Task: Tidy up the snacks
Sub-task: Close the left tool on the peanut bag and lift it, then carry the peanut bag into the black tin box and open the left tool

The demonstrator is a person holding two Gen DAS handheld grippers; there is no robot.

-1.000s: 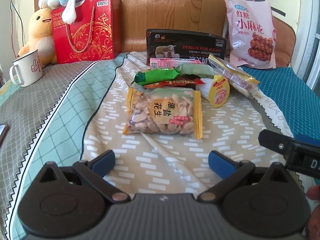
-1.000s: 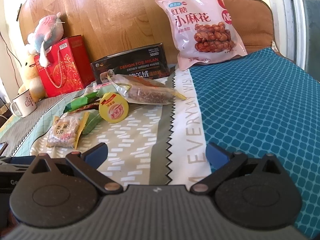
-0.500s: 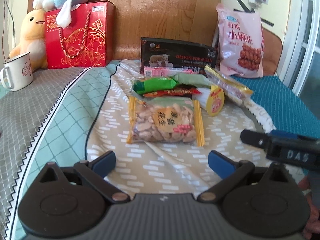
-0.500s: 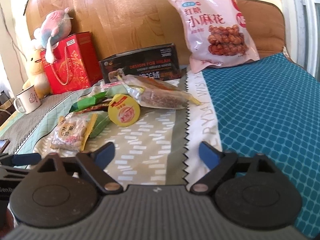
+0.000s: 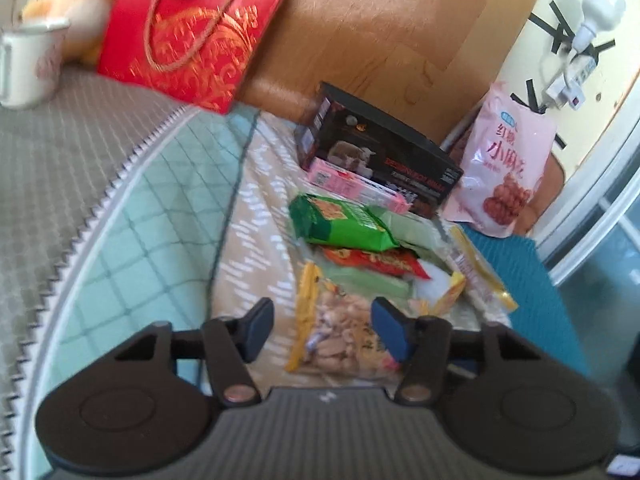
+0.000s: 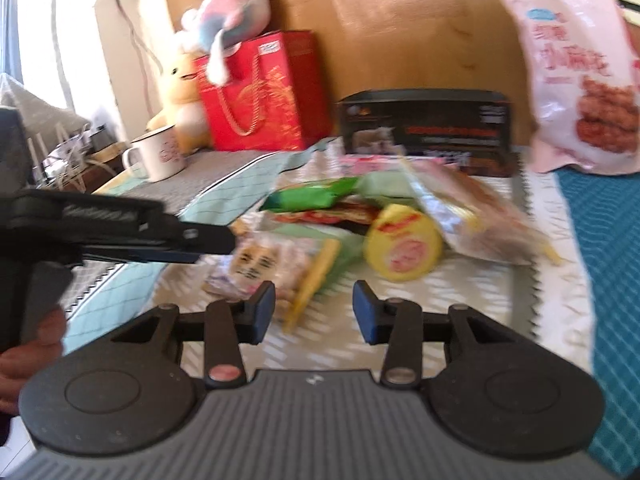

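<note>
A clear peanut bag (image 5: 340,332) with yellow edges lies nearest on the patterned cloth. My left gripper (image 5: 322,328) is open, its blue pads on either side of the bag's near end, above it. Behind lie a green packet (image 5: 340,224), a red packet (image 5: 376,260), a pink box (image 5: 352,184) and a black box (image 5: 380,152). My right gripper (image 6: 314,310) is open and empty, just before the peanut bag (image 6: 264,264) and a yellow-lidded cup (image 6: 402,248). The left gripper shows from the side in the right wrist view (image 6: 188,240).
A pink snack bag (image 5: 504,160) leans against the wooden headboard at the right. A red gift bag (image 5: 192,32), plush toys (image 6: 224,32) and a white mug (image 6: 156,154) stand at the left. A long clear packet (image 6: 472,212) lies right of the cup.
Both grippers have moved forward to the snack pile. The left one has tilted and now straddles the peanut bag. Both sets of fingers have narrowed.
</note>
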